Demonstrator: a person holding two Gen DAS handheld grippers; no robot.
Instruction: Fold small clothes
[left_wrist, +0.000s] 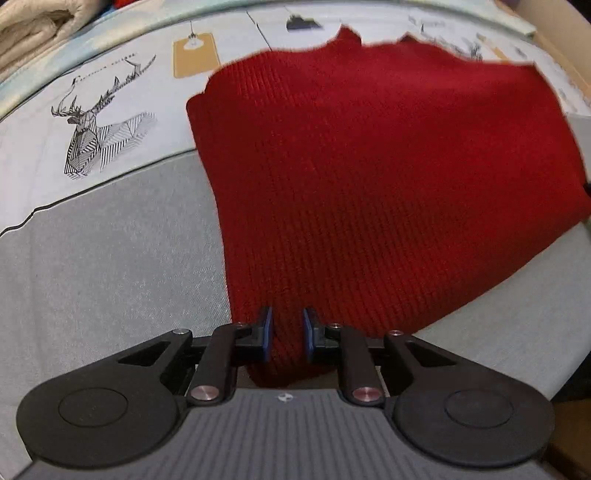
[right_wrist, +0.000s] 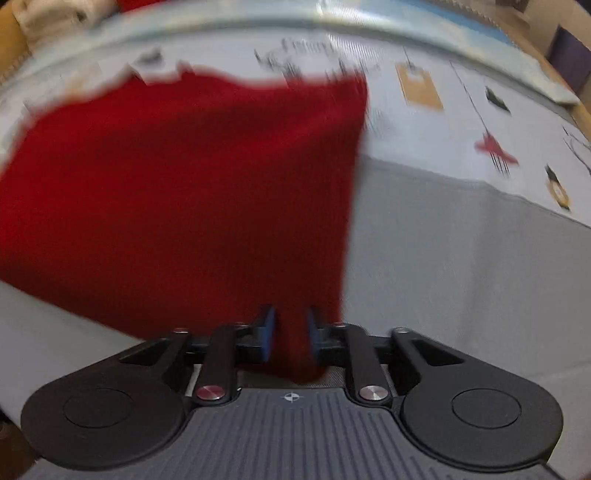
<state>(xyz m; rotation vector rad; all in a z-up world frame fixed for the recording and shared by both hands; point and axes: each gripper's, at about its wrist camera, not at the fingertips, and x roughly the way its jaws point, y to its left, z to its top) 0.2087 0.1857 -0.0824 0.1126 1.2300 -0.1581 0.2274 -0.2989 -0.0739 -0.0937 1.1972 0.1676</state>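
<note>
A red ribbed knit garment lies spread over a grey and printed bed cover, its far edge ragged against the print. Its near left corner runs between the blue pads of my left gripper, which is shut on the cloth. In the right wrist view, which is blurred, the same red garment fills the left half. Its near right corner is bunched between the pads of my right gripper, also shut on it. Both grippers point steeply down at the cover.
The grey cover stretches to the left of the garment, and grey cover also lies to its right. Farther back the cover is pale with a deer print and a tan tag print. A folded beige blanket lies at the far left.
</note>
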